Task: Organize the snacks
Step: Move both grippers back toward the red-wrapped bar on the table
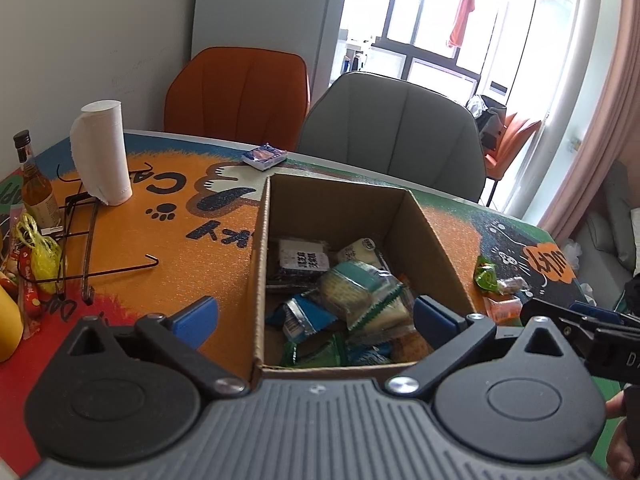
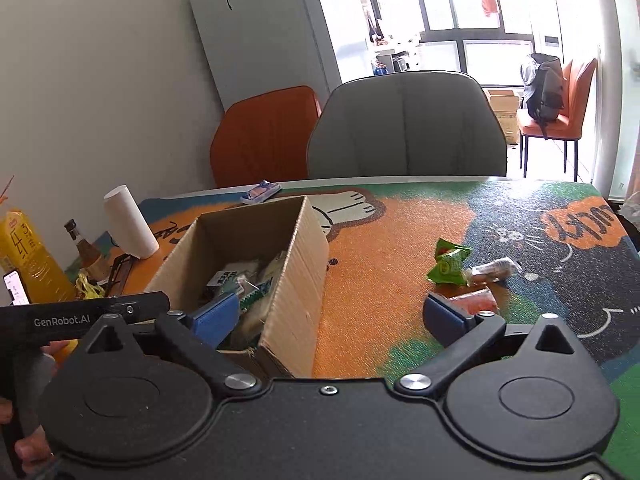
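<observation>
Just beyond the right gripper's (image 2: 328, 316) wide, empty jaws, the orange snack packet (image 2: 474, 303) looks light and crinkly; pinch its middle. Left gripper (image 1: 316, 316) likewise gapes.

Cartoon-print table mat (image 2: 380, 240), cardboard box (image 2: 296, 280), paper towel roll (image 1: 102, 152), bottle (image 1: 34, 184), loose snack packets (image 2: 450, 266)

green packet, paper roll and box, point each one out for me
green packet (image 2: 449, 267), right wrist view, middle of its wrapper
paper roll (image 1: 105, 152), left wrist view, side of the roll
box (image 2: 298, 280), right wrist view, its outer right wall
</observation>
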Demonstrator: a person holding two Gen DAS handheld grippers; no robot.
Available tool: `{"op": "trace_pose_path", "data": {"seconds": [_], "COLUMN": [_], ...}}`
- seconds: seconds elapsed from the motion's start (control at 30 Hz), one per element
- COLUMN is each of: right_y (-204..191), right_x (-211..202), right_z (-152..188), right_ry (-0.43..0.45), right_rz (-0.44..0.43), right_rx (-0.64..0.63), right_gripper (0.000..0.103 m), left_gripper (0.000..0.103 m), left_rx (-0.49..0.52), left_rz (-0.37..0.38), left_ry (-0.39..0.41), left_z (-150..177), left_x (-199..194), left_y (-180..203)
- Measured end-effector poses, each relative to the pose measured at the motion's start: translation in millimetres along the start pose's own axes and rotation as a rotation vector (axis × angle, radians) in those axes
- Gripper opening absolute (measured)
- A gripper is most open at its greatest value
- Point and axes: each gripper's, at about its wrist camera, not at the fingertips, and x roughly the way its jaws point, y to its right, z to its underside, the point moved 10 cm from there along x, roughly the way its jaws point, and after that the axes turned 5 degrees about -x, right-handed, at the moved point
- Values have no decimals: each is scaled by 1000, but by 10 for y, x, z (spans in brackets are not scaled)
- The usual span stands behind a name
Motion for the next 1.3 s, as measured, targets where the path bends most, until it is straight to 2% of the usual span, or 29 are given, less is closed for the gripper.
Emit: {"op": "trace_pose_path", "data": {"seconds": [0.47,0.7,0.9,1.3], "right_y": [344,548,765,1151], "right_x": [-272,-366,-443,-507], "right_z": [243,376,448,610], "right_ry": [-26,-39,-40,-43], "right_rz": [55,96,120,139], "right_rx": [29,37,63,111], "right_gripper": [103,103,103,103], "left_gripper": [103,103,103,101], "left_rx": [69,110,135,166], "left_rz": [52,84,130,197], "left_ry": [-23,-46,-31,-58], "left_z": [229,371,444,627], "left_x": [-149,-127,-121,40], "left_y": [434,699,960,1428]}}
